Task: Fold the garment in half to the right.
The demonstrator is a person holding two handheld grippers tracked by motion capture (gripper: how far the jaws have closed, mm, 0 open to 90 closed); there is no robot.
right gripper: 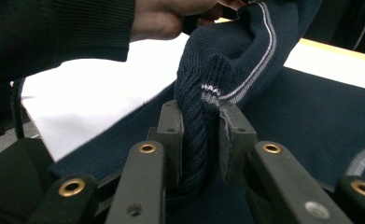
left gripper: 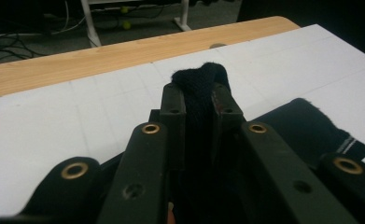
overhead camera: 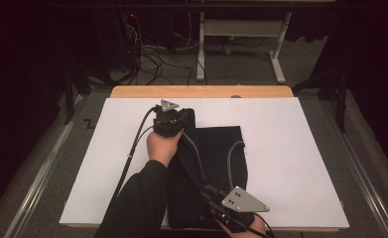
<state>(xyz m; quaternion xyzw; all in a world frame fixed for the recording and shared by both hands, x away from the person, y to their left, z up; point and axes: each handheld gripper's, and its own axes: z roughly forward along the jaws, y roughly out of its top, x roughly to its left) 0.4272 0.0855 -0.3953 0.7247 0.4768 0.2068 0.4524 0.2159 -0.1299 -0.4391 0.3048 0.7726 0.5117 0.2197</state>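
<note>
The dark knitted garment (overhead camera: 216,163) lies on the white sheet (overhead camera: 291,163) covering the bench (overhead camera: 201,91), one edge lifted between the two claws. The left claw (left gripper: 200,100) is clamped on a bunch of the knit near the far side, and the right claw (right gripper: 201,135) is pinching a thick fold by the striped trim at the near edge. To my eye the bulky fold could slip from the right claw if the hands pull apart, or the fabric could drag and rumple the fold line.

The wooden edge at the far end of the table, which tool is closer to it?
Left. The left tool grips the dark garment close to the wooden edge; the right tool grips it at the near end.
</note>
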